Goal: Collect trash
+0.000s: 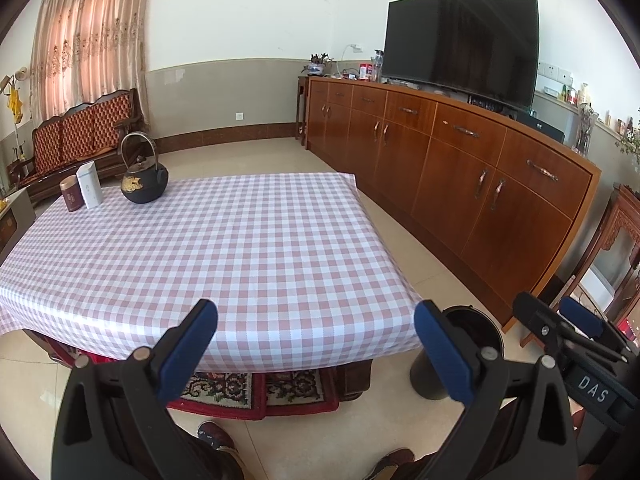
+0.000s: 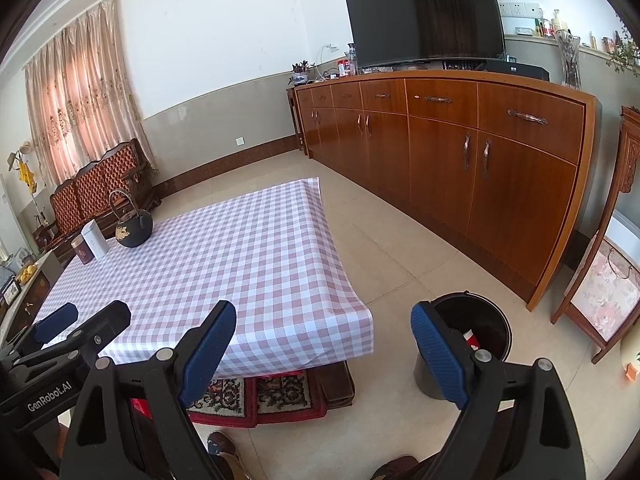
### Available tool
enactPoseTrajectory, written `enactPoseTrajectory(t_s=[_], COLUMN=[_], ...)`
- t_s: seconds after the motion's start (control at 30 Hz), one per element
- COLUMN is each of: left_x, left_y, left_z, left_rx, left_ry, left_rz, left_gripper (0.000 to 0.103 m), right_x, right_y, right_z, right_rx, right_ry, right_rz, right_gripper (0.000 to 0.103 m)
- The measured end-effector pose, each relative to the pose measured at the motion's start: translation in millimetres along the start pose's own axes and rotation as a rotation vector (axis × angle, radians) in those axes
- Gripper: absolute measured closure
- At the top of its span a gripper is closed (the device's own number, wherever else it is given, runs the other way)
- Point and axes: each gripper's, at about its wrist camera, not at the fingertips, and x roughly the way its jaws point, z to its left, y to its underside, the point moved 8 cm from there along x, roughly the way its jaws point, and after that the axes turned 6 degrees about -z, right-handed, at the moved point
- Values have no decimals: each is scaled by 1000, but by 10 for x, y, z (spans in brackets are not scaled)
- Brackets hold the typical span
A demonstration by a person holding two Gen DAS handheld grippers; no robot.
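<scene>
Far ahead and left of both tongs, at the far left corner of the checked desk (image 1: 248, 248), stand a brown round tin (image 1: 70, 197), a white carton (image 1: 90, 185) just beside it, and then a black iron teapot (image 1: 144, 182) with its hoop handle upright; what these hold cannot be seen. The left tongs (image 1: 316, 344) hang over the near desk edge, blue pads wide apart with nothing between them. The right tongs (image 2: 324, 352) sit to their right, likewise spread wide and holding nothing, with the desk's near right corner ahead of the left pad. Just beyond the right pad of the right tongs, on the tiled floor beside the desk corner, stands a dark round trash bin (image 2: 494, 334); a red-and-white scrap of trash (image 2: 471, 340) lies inside it. Beyond the bin to the right runs a long wooden sideboard (image 2: 500, 168).
</scene>
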Motion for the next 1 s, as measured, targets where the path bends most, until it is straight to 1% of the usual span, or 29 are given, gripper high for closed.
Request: enactPoseTrajectory(t_s=[1.0], left_x=[63], left_y=[42], left_z=[0], left_rx=[-12], left_ry=[9], left_rz=[23], left_gripper=[4], right_x=[65], right_y=[36], right_z=[23], right_rx=[2], right_ry=[-7], right_rz=[18], right_gripper=[12])
